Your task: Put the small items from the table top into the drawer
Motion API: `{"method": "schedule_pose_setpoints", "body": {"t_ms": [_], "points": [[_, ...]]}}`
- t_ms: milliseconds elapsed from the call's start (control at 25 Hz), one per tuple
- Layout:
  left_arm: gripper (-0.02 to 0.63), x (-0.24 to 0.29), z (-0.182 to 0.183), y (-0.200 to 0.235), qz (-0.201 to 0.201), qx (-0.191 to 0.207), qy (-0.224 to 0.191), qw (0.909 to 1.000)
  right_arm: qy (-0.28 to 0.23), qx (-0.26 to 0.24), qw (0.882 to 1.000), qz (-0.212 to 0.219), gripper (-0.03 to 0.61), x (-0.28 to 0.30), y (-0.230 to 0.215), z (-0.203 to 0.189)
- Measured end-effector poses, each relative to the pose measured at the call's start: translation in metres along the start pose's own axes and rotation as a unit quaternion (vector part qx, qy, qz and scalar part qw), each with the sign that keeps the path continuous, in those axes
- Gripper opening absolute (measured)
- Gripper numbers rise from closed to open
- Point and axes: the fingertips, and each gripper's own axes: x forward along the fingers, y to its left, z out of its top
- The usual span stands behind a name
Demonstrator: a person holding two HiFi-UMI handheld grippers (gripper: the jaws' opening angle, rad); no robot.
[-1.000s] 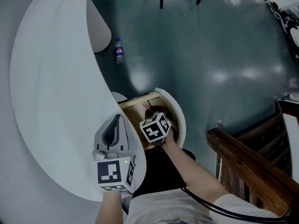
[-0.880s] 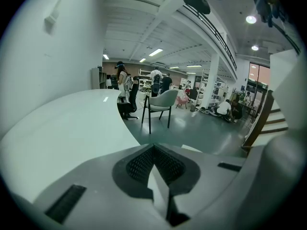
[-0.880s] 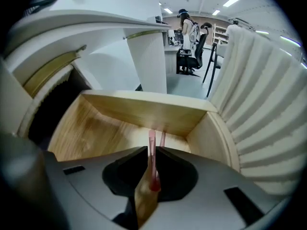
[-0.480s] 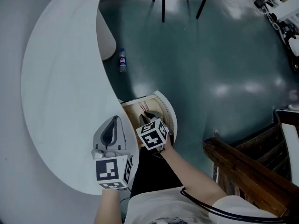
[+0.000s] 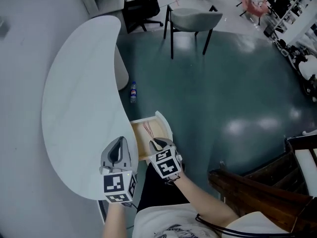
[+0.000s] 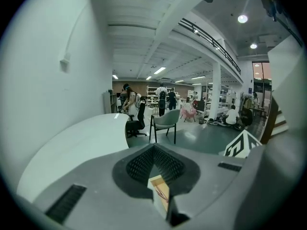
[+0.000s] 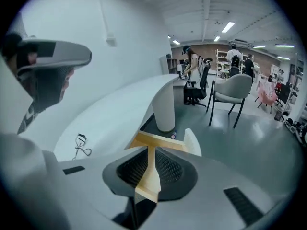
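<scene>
The drawer (image 5: 136,139) stands pulled out from the white counter (image 5: 79,108), and thin reddish sticks (image 5: 147,129) lie on its wooden floor. The right hand-held gripper (image 5: 157,143) hangs over the drawer's near end. Its jaws are parted by only a narrow slit and nothing is between them. The left hand-held gripper (image 5: 119,142) is at 9 o'clock from it, above the counter's edge. Its tips look pressed together, though the view leaves some doubt, and it carries nothing. In the right gripper view, an eyelash curler (image 7: 80,145) lies on the counter at 9 o'clock from the jaws. A bottle (image 5: 132,91) lies on the floor at 12 o'clock from the drawer, beside the counter's leg, with a chair (image 5: 192,20) beyond it.
</scene>
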Motion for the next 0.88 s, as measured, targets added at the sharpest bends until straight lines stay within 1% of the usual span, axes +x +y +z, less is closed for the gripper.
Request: {"method": "schedule_pose_setpoints", "body": {"t_ms": [200, 360, 520, 600, 680, 880], "points": [[0.02, -0.059, 0.02, -0.021, 0.017, 0.001, -0.025, 0.9996, -0.055, -0.007, 0.998, 0.004, 0.06, -0.078, 0.015, 0.023], [0.02, -0.098, 0.022, -0.029, 0.026, -0.001, -0.035, 0.9991, -0.09, -0.024, 0.996, 0.011, 0.06, -0.124, 0.033, 0.034], [0.02, -0.137, 0.026, -0.037, 0.032, 0.004, -0.042, 0.9986, -0.116, -0.006, 0.993, 0.035, 0.06, -0.166, 0.055, 0.041], [0.02, -0.158, 0.032, -0.036, 0.04, -0.003, -0.048, 0.998, -0.127, -0.003, 0.991, 0.05, 0.06, -0.186, 0.067, 0.048], [0.02, -0.177, 0.038, -0.031, 0.053, -0.011, -0.056, 0.997, -0.139, -0.012, 0.988, 0.062, 0.06, -0.204, 0.082, 0.057], [0.02, -0.213, 0.046, -0.015, 0.081, -0.01, -0.07, 0.9942, -0.166, -0.037, 0.982, 0.081, 0.06, -0.23, 0.113, 0.076]]}}
